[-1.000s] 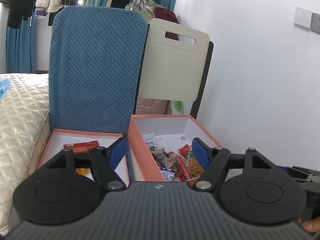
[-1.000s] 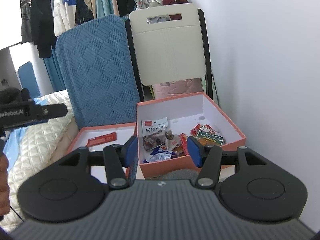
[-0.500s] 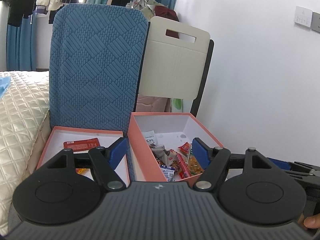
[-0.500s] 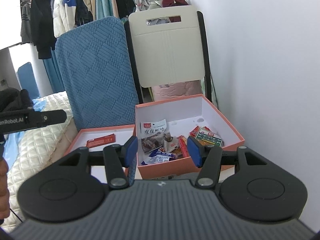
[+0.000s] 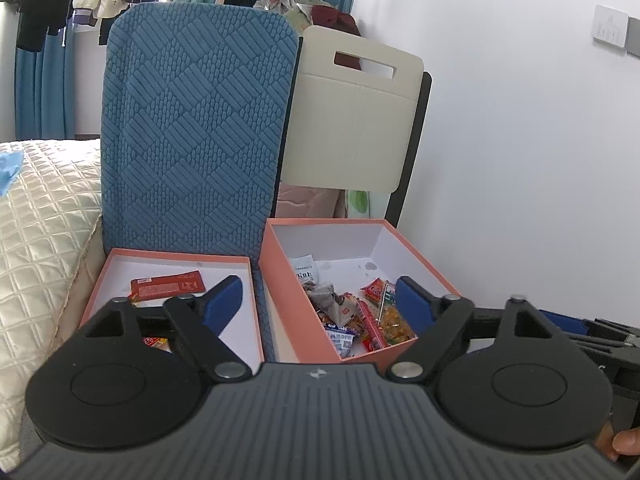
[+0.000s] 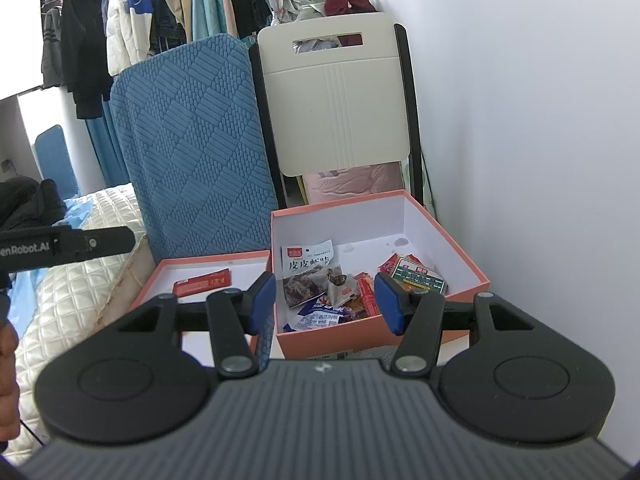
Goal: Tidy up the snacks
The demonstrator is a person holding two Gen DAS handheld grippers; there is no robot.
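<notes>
A deep salmon box (image 5: 416, 256) (image 6: 460, 256) holds a heap of snack packets (image 5: 356, 312) (image 6: 320, 280), among them a white pouch with black print (image 6: 306, 258) and a green-labelled pack (image 6: 418, 274). To its left a shallow salmon lid (image 5: 116, 268) (image 6: 160, 270) holds a red packet (image 5: 168, 284) (image 6: 202, 282). My left gripper (image 5: 320, 300) is open and empty, held above and short of both boxes. My right gripper (image 6: 326, 300) is open and empty over the deep box's near wall.
A blue quilted cushion (image 5: 196, 128) and a cream folding chair (image 5: 356, 116) stand behind the boxes. A white wall (image 5: 520, 160) runs along the right. A cream quilted bed (image 5: 40, 220) lies left. The left gripper's body (image 6: 64, 246) shows in the right wrist view.
Both grippers have edged slightly nearer and lower toward the boxes. Both stay open and empty; the snacks have not moved.
</notes>
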